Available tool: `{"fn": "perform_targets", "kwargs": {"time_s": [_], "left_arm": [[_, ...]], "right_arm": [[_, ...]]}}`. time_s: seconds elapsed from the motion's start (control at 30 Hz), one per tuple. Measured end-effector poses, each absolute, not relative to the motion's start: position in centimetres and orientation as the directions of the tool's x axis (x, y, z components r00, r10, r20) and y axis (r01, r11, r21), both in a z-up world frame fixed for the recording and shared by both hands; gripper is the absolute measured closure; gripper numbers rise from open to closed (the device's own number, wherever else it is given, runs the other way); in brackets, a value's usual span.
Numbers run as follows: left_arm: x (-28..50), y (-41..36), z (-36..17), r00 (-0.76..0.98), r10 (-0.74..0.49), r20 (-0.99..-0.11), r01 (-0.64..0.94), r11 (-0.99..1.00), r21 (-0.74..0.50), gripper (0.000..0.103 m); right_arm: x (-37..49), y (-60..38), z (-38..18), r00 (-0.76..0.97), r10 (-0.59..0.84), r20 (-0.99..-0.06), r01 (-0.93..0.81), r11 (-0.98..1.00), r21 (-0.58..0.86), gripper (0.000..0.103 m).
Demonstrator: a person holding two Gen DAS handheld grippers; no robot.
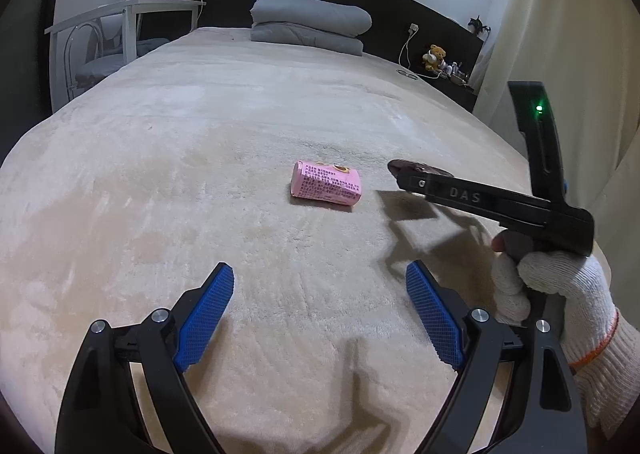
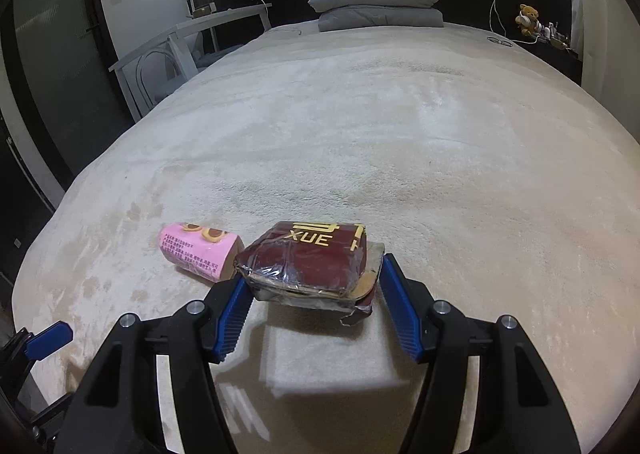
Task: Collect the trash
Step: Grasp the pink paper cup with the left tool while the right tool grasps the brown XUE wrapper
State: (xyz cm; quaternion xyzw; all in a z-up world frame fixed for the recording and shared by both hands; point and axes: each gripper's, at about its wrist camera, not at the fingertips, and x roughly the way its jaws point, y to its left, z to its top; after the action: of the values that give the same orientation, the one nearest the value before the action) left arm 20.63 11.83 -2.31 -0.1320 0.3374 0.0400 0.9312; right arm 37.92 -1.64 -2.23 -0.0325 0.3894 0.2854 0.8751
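Note:
A crushed dark red box (image 2: pixel 312 264) with gold letters "XUE" and a plastic wrap is held between the blue pads of my right gripper (image 2: pixel 314 290), lifted just above the cream bedcover (image 2: pixel 400 134). In the left wrist view only its edge (image 1: pixel 416 167) shows at the tip of the right gripper (image 1: pixel 412 178). A pink paper roll (image 1: pixel 326 184) with printed text lies on its side on the bed; it also shows left of the box in the right wrist view (image 2: pixel 198 252). My left gripper (image 1: pixel 320 294) is open and empty, short of the pink roll.
A folded grey quilt (image 1: pixel 310 24) lies at the head of the bed against a dark headboard. A white desk and chair (image 1: pixel 112 38) stand at the left. A shelf with a teddy bear (image 1: pixel 434 56) and cables is at the right, beside a curtain (image 1: pixel 560 14).

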Motion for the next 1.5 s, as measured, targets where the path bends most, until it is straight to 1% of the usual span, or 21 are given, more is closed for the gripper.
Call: {"fn": "perform_targets", "kwargs": {"time_s": [0.33, 0.7, 0.83, 1.07, 1.17, 1.2, 1.27, 1.5], "left_arm": [[23.8, 11.2, -2.7, 0.766, 0.024, -0.642, -0.162, 0.974, -0.157, 0.017], [29.2, 10.0, -3.4, 0.743, 0.062, -0.666, -0.157, 0.984, -0.084, 0.017], [30.9, 10.4, -4.5, 0.714, 0.079, -0.696, -0.185, 0.980, -0.079, 0.017], [33.0, 10.7, -5.2, 0.697, 0.103, -0.709, -0.210, 0.976, -0.065, 0.017], [33.3, 10.9, -5.4, 0.689, 0.115, -0.716, -0.229, 0.971, -0.064, 0.018], [33.3, 10.9, -5.4, 0.691, 0.109, -0.714, -0.226, 0.972, -0.070, 0.029], [33.2, 10.8, -5.4, 0.687, 0.116, -0.717, -0.228, 0.972, -0.062, 0.041], [32.2, 10.1, -4.8, 0.704, 0.112, -0.701, -0.203, 0.978, -0.047, 0.041]], "right_arm": [[36.1, -5.6, 0.3, 0.527, 0.511, -0.679, -0.521, 0.826, 0.217, 0.041], [34.4, -8.8, 1.8, 0.519, 0.517, -0.681, -0.526, 0.821, 0.223, 0.041], [34.1, -9.5, 1.9, 0.508, 0.522, -0.685, -0.526, 0.818, 0.233, 0.041], [34.0, -10.0, 1.9, 0.503, 0.520, -0.690, -0.525, 0.818, 0.234, 0.041], [34.1, -10.2, 1.8, 0.502, 0.518, -0.693, -0.519, 0.821, 0.238, 0.041], [34.1, -10.2, 1.8, 0.501, 0.517, -0.694, -0.519, 0.821, 0.238, 0.041], [34.1, -10.1, 1.7, 0.501, 0.515, -0.696, -0.520, 0.822, 0.234, 0.041], [33.8, -9.5, 1.4, 0.496, 0.511, -0.702, -0.527, 0.820, 0.223, 0.041]]}}
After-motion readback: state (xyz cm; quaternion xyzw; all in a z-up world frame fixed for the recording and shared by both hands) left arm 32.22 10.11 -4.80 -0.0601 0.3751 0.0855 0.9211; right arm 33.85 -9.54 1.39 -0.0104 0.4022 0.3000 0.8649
